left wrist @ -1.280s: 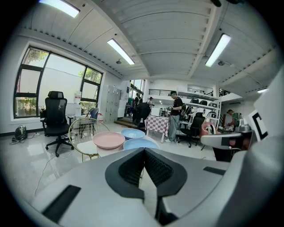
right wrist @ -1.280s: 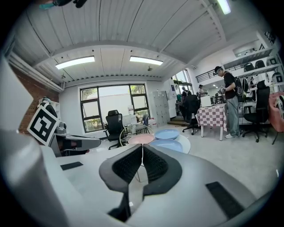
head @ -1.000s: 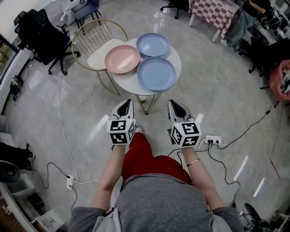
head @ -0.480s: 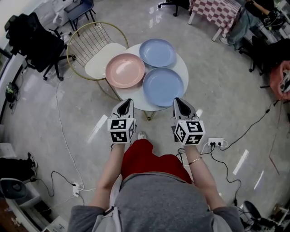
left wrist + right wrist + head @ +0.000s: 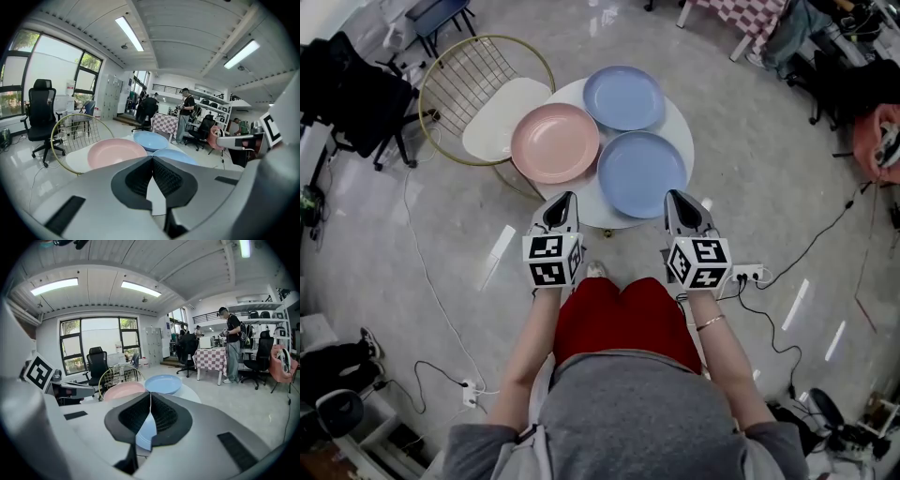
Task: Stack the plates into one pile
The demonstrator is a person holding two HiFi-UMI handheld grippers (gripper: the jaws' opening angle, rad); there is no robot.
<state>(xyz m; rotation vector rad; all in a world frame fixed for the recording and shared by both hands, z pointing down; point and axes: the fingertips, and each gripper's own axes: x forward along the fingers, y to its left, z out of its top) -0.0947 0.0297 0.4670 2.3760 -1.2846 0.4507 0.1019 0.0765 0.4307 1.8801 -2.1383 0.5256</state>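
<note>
Three plates lie side by side on a small round white table (image 5: pixel 678 119). The pink plate (image 5: pixel 555 142) is at the left, one blue plate (image 5: pixel 623 97) at the back, another blue plate (image 5: pixel 641 173) at the front right. My left gripper (image 5: pixel 563 201) hovers at the table's near left edge, shut and empty. My right gripper (image 5: pixel 677 199) hangs over the near right edge, just short of the front blue plate, also shut and empty. In the left gripper view the pink plate (image 5: pixel 115 152) lies ahead. In the right gripper view the back blue plate (image 5: pixel 162 383) shows beyond the jaws.
A gold wire chair (image 5: pixel 485 89) with a white seat stands against the table's left side. Cables and a power strip (image 5: pixel 744 275) lie on the floor to the right. A black office chair (image 5: pixel 347 94) stands far left. A checkered table (image 5: pixel 211 357) and people are in the background.
Both grippers and the view have come closer to the table; the plates now lie just ahead of the fingertips. Both stay shut.
</note>
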